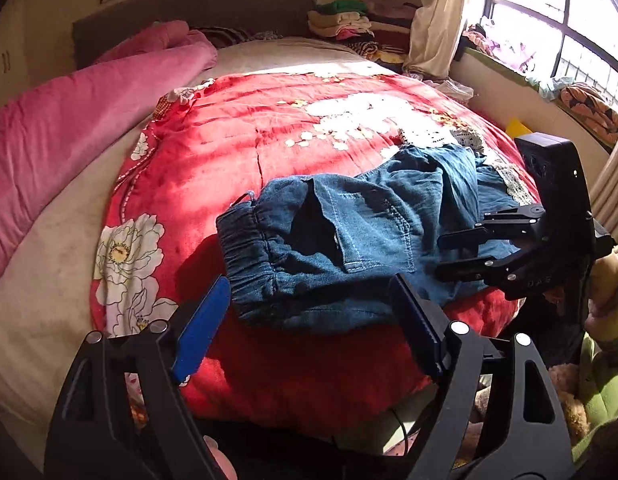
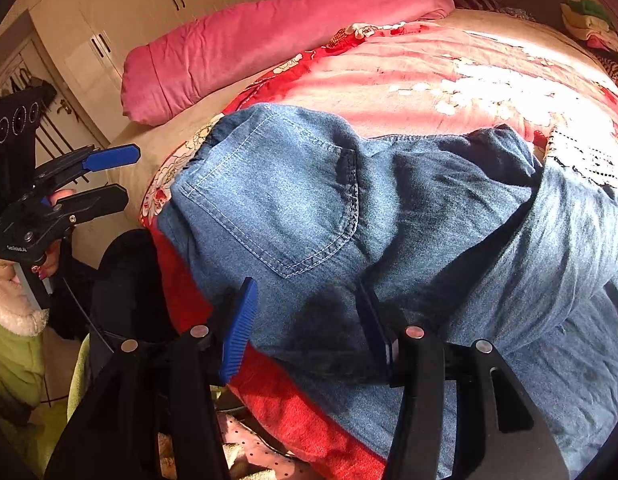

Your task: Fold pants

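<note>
Pants (image 1: 349, 240) lie crumpled on blanket (image 1: 237, 152), near its front right edge; blanket lies on bed (image 1: 41, 300). Quilt (image 1: 69, 128) along bed's left side. Clothes pile (image 1: 349, 20) behind bed, at right. Left gripper (image 1: 309, 300) before pants' waistband; right gripper (image 1: 449, 256) at pants' right edge.

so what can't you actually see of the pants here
- Leg ends: in the left wrist view the right tool and bunched denim cover the far end of the pants.
- Lower part: cut off by the right wrist view's bottom edge.
- Underside: hidden against the red blanket.
</note>
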A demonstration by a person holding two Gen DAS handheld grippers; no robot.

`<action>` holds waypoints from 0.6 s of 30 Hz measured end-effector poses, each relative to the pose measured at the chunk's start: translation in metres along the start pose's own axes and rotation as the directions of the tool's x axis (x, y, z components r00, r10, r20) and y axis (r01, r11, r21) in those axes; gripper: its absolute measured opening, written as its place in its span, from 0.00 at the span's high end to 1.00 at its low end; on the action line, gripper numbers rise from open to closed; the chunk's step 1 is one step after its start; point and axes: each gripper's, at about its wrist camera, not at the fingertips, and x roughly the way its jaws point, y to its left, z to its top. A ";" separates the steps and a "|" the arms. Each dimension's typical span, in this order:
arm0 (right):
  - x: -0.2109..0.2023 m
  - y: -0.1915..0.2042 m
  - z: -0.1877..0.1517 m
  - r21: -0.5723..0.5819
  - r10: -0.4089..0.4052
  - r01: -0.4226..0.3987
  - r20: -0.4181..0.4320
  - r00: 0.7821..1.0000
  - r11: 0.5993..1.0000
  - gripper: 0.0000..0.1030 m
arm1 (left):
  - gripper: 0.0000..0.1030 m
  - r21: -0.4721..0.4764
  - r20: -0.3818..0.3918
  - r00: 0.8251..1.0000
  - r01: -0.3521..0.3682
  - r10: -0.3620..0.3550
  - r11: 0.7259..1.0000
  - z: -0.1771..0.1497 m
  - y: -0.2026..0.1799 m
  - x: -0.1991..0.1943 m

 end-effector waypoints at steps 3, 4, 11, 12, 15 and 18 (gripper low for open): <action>-0.001 0.001 -0.001 -0.003 0.001 -0.001 0.000 1.000 1.000 0.52 | 0.33 -0.022 0.023 0.998 0.058 -0.057 0.998 0.009 -0.014 0.006; 0.000 0.001 -0.002 -0.003 -0.004 0.004 -0.005 1.000 1.000 0.52 | 0.37 -0.031 0.025 0.996 0.089 -0.089 0.996 0.012 -0.019 0.012; 0.021 -0.012 -0.020 0.027 -0.047 0.050 -0.073 0.996 0.998 0.52 | 0.66 -0.064 -0.120 0.991 0.059 -0.067 0.996 0.002 -0.024 0.080; 0.022 -0.012 -0.020 0.027 -0.049 0.051 -0.070 0.996 0.998 0.52 | 0.67 -0.064 -0.143 0.989 0.027 -0.036 0.998 -0.002 -0.020 0.089; 0.027 -0.013 -0.021 0.029 -0.051 0.053 -0.070 0.996 0.998 0.51 | 0.69 -0.114 -0.154 0.986 0.043 -0.060 0.993 -0.010 -0.006 0.106; 0.028 -0.016 -0.021 0.032 -0.039 0.041 -0.065 0.997 0.999 0.51 | 0.69 -0.105 -0.138 0.989 0.039 -0.054 0.994 -0.013 -0.006 0.109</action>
